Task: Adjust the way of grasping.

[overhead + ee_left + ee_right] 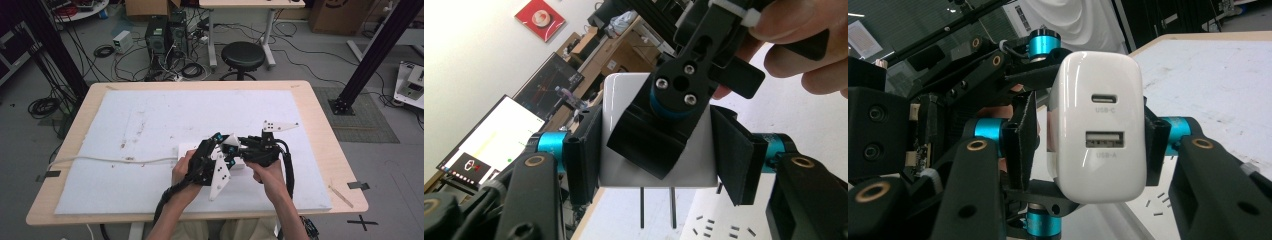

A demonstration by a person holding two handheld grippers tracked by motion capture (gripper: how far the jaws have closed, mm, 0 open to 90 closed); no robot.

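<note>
Jaws of the left gripper (658,150) are clamped on the narrow sides of a white charger (1098,75), holding it in the air just above the table (322,150) with its two metal prongs (657,207) free. The right gripper (1088,142) straddles the same charger across its broad faces. Its jaws are partly drawn in but not yet gripping, and in the right gripper view a sliver of space shows between one pad (1020,145) and the casing. The end with the USB-C and USB-A ports faces that gripper's camera.

The two tools crowd each other, nearly interlocked, over the near edge of a white mat (165,115). A white cord (100,160) runs in from the left along the mat and ends close by the hands.

The likely trouble lies in the handover. The casing is glossy and rounded, and if the left jaws let go before the right pads are seated on both faces, the charger could swivel or slip down onto the mat. Closing off-centre could lever it sideways in the left grip. With the tools this close, one jaw could also catch on the other and jolt the charger loose.
</note>
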